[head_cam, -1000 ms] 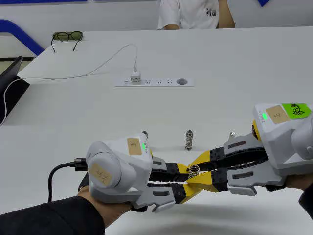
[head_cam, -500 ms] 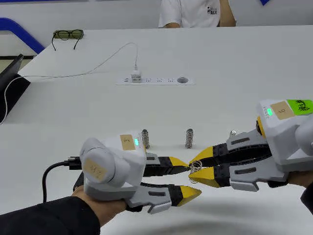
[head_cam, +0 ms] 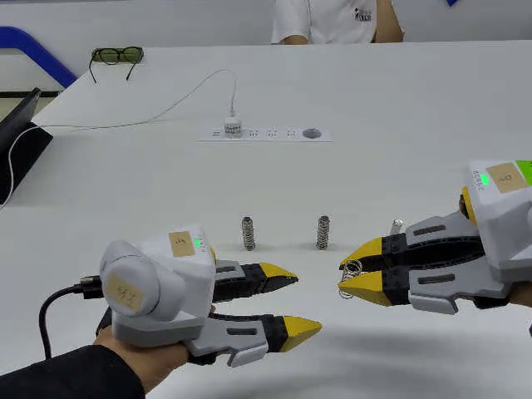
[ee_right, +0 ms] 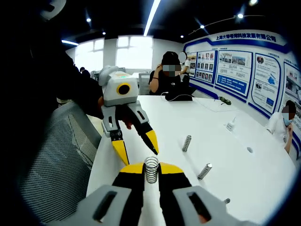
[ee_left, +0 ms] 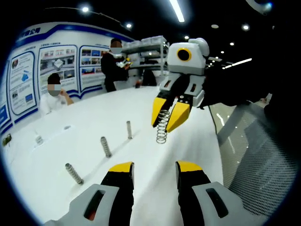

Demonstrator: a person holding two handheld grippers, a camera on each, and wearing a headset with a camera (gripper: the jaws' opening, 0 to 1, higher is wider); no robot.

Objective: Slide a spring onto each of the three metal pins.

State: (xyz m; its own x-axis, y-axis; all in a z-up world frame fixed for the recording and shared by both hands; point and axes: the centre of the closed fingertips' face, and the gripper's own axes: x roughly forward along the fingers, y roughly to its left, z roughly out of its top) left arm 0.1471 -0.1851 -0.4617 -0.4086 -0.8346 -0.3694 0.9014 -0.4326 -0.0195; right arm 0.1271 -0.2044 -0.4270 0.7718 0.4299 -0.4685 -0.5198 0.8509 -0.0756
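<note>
The yellow-tipped right gripper (head_cam: 347, 277) clamps a small coiled steel spring (head_cam: 352, 268) above the white worktop (head_cam: 166, 191), facing the left gripper (head_cam: 301, 299), whose jaws stand apart and empty. Beyond them stand a spring-sleeved metal pin (head_cam: 248, 233), a second sleeved pin (head_cam: 322, 233) and a bare metal pin (head_cam: 396, 225).

I have bare desk (head_cam: 366, 357) between left gripper (head_cam: 306, 302) and right gripper (head_cam: 342, 277); left pin (head_cam: 248, 233) and middle pin (head_cam: 322, 233) stand just beyond.
</note>
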